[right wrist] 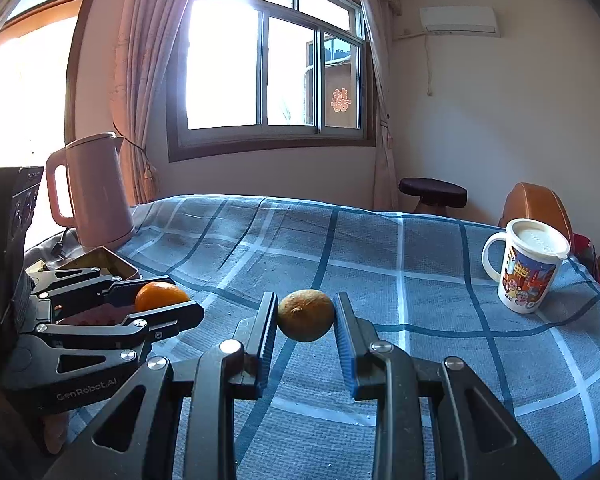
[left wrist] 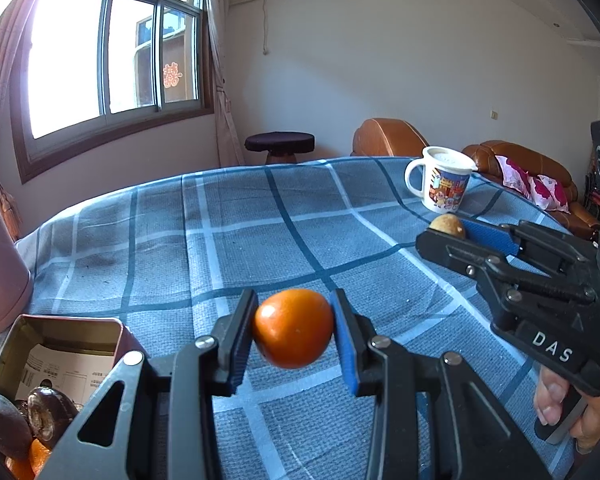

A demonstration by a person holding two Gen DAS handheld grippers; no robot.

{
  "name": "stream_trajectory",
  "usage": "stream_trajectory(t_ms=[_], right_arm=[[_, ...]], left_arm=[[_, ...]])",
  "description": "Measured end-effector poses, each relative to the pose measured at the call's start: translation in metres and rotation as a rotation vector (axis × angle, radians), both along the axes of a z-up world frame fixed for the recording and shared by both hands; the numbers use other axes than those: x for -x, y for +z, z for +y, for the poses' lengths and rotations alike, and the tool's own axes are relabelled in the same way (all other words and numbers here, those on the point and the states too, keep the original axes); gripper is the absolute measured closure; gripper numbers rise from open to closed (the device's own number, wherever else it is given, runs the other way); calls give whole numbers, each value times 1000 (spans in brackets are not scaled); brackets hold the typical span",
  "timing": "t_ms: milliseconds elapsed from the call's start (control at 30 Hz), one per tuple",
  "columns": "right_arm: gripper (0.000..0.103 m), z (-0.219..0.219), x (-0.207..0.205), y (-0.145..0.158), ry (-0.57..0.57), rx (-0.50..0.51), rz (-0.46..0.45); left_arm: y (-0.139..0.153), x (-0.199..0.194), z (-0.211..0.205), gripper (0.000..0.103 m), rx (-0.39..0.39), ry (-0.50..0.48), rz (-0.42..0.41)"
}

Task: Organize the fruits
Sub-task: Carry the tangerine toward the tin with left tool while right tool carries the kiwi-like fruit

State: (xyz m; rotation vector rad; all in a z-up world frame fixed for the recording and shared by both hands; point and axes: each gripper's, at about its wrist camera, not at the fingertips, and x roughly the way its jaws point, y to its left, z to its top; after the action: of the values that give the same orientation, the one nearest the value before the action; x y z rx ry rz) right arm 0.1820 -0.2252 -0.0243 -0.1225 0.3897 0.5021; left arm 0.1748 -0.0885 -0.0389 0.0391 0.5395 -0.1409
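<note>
Both wrist views face the window (left wrist: 100,52) across the tablecloth (right wrist: 340,240).

A blue plaid-covered table (right wrist: 380,248) carries a pink kettle (right wrist: 96,196) and metal tin (left wrist: 60,344) near its left edge, a lidded cartoon mug (right wrist: 526,266) near the right.

A bright orange fruit (left wrist: 293,328) sits between blue pads (left wrist: 346,344), and at 2 o'clock a dull yellow-brown fruit (right wrist: 305,315). The tablecloth (left wrist: 260,216) shows blue-grey plaid with white and navy lines; the kettle (right wrist: 94,192) is pink.
</note>
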Motion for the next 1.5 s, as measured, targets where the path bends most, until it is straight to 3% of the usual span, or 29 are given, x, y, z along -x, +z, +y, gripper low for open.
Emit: stream_trajectory(t_ms=[633,1500], right_arm=[[73,-3,17,4,6,-28,-56],[73,-2,40,6,26,-51,-100]], left_arm=[[9,23,-2,64,-23,38,-117],[14,51,6,64,10,55,-186]])
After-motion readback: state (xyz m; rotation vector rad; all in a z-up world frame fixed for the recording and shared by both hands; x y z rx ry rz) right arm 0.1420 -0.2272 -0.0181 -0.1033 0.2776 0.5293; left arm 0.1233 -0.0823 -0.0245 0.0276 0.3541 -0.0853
